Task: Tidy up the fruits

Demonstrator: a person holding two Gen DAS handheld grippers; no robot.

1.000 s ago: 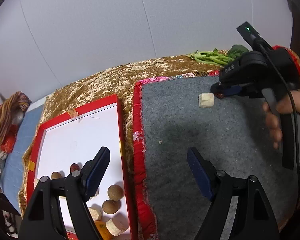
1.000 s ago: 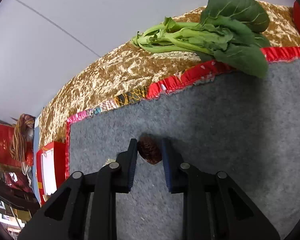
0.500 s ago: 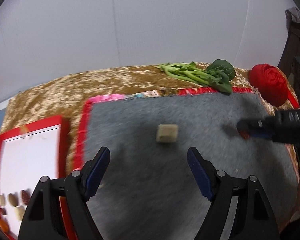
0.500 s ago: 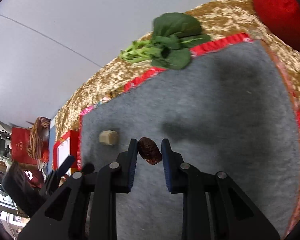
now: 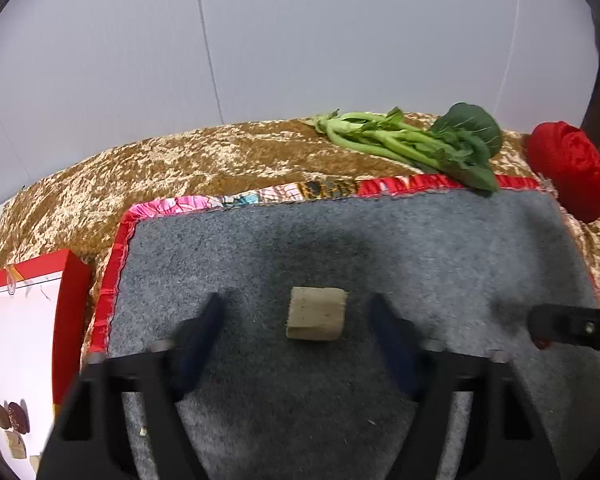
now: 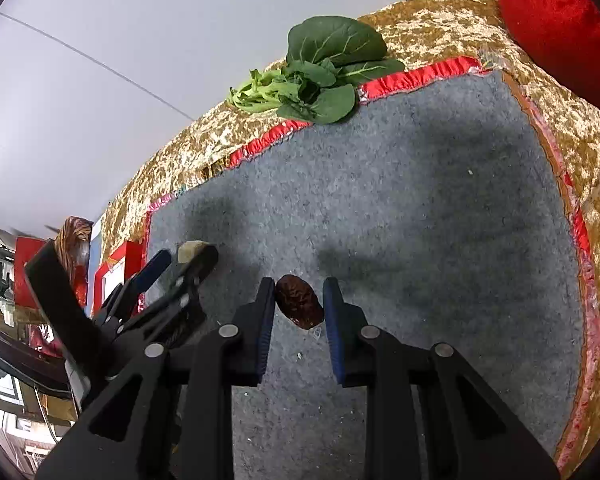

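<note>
Pale beige cube [image 5: 317,313] lay squarely between the wide-open left tongs [image 5: 298,330], its long side crossing the gap, while the right tongs [image 6: 298,305] gripped a date [image 6: 300,306]

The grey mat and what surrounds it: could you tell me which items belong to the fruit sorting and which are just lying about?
Belong:
- pale cube, between the open left gripper
- dark red date, in the right gripper
- red tray

Lying about:
- leafy greens
- red cloth bundle
</note>
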